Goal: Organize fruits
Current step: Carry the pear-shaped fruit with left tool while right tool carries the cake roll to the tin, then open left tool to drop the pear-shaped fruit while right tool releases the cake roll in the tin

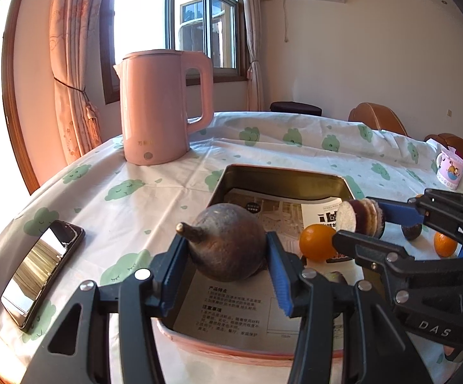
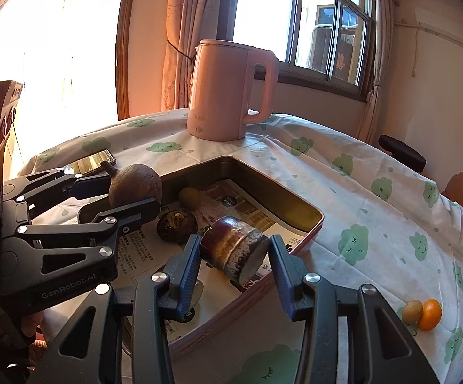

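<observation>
My left gripper (image 1: 226, 249) is shut on a brown pear-shaped fruit (image 1: 228, 240) and holds it above the paper-lined metal tray (image 1: 282, 176). In the right wrist view the same fruit (image 2: 135, 188) hangs over the tray's left part. My right gripper (image 2: 233, 256) is shut on a dark sugarcane piece (image 2: 234, 252), above the tray (image 2: 311, 214); it shows in the left wrist view (image 1: 364, 220). In the tray lie an orange (image 1: 316, 246), a dark round fruit (image 2: 176, 225) and a small tan fruit (image 2: 189, 196).
A pink kettle (image 1: 164, 108) stands behind the tray. A phone (image 1: 39, 272) lies at the left. A small cup (image 1: 450, 168) stands far right. On the cloth right of the tray lie an orange (image 2: 429, 315), a small brown fruit (image 2: 412, 311) and a dark fruit (image 1: 411, 232).
</observation>
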A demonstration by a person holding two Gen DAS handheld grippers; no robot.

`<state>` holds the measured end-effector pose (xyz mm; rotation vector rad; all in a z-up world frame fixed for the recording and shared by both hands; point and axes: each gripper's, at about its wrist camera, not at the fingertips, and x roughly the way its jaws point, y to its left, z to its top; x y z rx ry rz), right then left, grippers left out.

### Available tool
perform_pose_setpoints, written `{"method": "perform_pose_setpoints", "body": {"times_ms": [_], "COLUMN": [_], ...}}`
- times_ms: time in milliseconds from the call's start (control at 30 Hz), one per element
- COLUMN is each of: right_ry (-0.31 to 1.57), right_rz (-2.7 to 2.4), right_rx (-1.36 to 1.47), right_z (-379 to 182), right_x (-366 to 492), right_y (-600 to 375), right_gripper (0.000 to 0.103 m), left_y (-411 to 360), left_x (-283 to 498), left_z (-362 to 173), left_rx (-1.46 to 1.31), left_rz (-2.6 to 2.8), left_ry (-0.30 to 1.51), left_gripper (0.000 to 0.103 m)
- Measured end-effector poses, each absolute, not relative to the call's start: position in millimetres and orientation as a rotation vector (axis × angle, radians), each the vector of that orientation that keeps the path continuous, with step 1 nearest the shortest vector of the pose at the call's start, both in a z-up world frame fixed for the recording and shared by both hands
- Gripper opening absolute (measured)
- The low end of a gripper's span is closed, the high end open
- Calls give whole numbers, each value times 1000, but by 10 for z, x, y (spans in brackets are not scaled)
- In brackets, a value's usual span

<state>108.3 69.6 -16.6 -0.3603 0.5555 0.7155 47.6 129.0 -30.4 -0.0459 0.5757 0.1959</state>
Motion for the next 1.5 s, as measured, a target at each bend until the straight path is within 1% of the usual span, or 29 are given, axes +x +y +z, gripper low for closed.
{"method": "perform_pose_setpoints", "body": {"times_ms": [200,1033,1200,1267,1333,1367,1433,1467,1500], "right_ry": [579,577,577,569,565,564,565,562,554], "right_rz": [715,707,709,700,692,695,697,693,686], "right_rx": [-369,-386,-374,-363,-341,-324,-293,-288,-289], "right_z": [-238,-259,-249,-235,-219,-209,-170,-147,-121], "right_x": [1098,1093,1108,1107,1119,1122,1123,1108,1084], "right_y": [730,755,730,709,666,641,574,547,501], "right_gripper": [45,45,47,52,59,60,63,63,64], "left_y": [1286,1241,1214,1208,1217,1235,1249,1233,1222], "left_x": [484,519,483,431,379,357,310,287,273], "left_z": [-306,-366,-353,-301,-237,-205,-147,-120,-93], "left_rx": [-34,-26,-20,-5,-8,-16,-37,-44,-47], "left_rz": [202,192,208,241,263,262,254,252,250], "left_ry": [575,591,582,558,533,522,501,490,478], "left_gripper": [51,51,52,59,70,72,82,85,93]}}
